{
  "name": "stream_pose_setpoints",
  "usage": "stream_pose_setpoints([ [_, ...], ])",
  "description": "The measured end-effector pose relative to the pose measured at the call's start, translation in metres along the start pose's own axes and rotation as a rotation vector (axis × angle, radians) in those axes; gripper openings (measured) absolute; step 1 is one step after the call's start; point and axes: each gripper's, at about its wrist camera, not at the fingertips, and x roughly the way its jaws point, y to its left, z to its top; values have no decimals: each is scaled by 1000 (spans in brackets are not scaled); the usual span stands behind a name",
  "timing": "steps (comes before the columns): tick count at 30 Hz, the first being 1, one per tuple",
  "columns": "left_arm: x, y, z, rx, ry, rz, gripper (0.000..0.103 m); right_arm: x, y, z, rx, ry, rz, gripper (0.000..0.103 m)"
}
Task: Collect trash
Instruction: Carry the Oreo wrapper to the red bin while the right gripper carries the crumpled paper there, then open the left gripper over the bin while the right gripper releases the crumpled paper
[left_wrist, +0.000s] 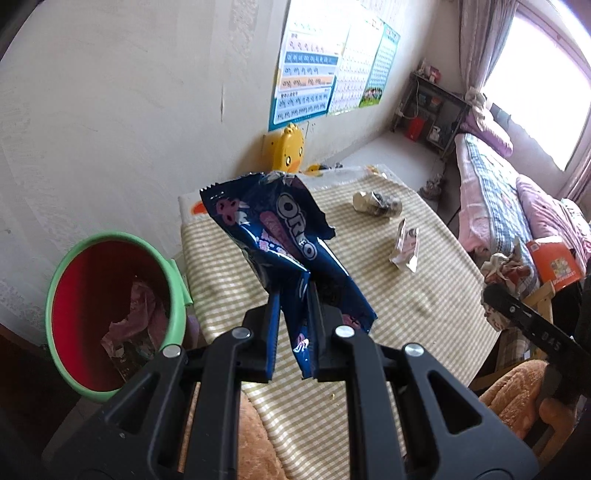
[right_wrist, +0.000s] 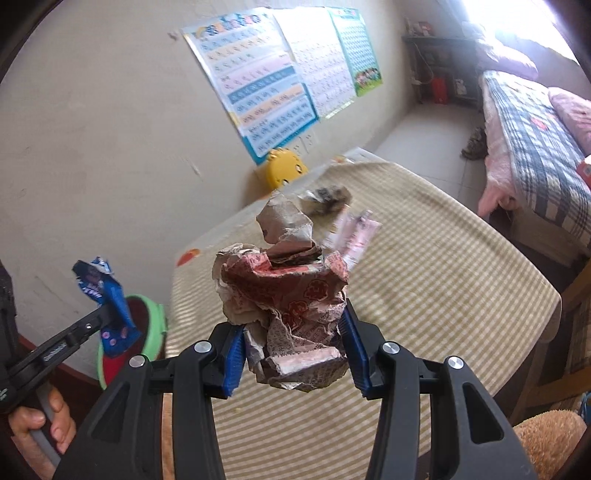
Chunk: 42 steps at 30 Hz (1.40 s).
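My left gripper (left_wrist: 294, 295) is shut on a blue Oreo wrapper (left_wrist: 280, 229), which stands up above the striped table (left_wrist: 406, 314). To its left and lower is a green-rimmed bin (left_wrist: 59, 280) with a red inside and some wrappers in it. My right gripper (right_wrist: 291, 321) is shut on a crumpled red-and-white paper wad (right_wrist: 295, 288), held above the table. On the cloth beyond lie a dark crumpled wrapper (left_wrist: 376, 203) (right_wrist: 328, 197) and a pink-white wrapper (left_wrist: 406, 247) (right_wrist: 354, 236). In the right wrist view, the left gripper (right_wrist: 107, 314) holds the Oreo wrapper (right_wrist: 107, 291) over the bin (right_wrist: 157, 317).
A yellow duck-shaped item (left_wrist: 288, 147) leans on the wall behind the table. A bed (left_wrist: 491, 192) runs along the right, with an orange box (left_wrist: 554, 262) near it. A plush tan cushion (left_wrist: 517, 398) lies at the table's near edge. A hand (right_wrist: 40, 421) grips the left tool's handle.
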Motion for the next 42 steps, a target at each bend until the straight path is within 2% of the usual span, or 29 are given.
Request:
stream_pose_setpoints([
  [5,-11,13,2,-22,-38,9,13,-7,24,3,-32,-14,22,45],
  [12,-17,37,5,-53,-75,46,13,2,58,4,-85,11,52,45],
  [23,-15,102,-1,-148,-78,112,13,43,137,-9,-225,93,123,45],
  [26,-13,124,-5,-172,-74,150,13,57,159,-12,-263,121,151,45],
  [34,1,191,-25,-266,10,238,13,98,217,-18,-345,193,234,45],
  [42,10,228,-46,-341,72,277,13,136,266,-27,-383,294,323,45],
])
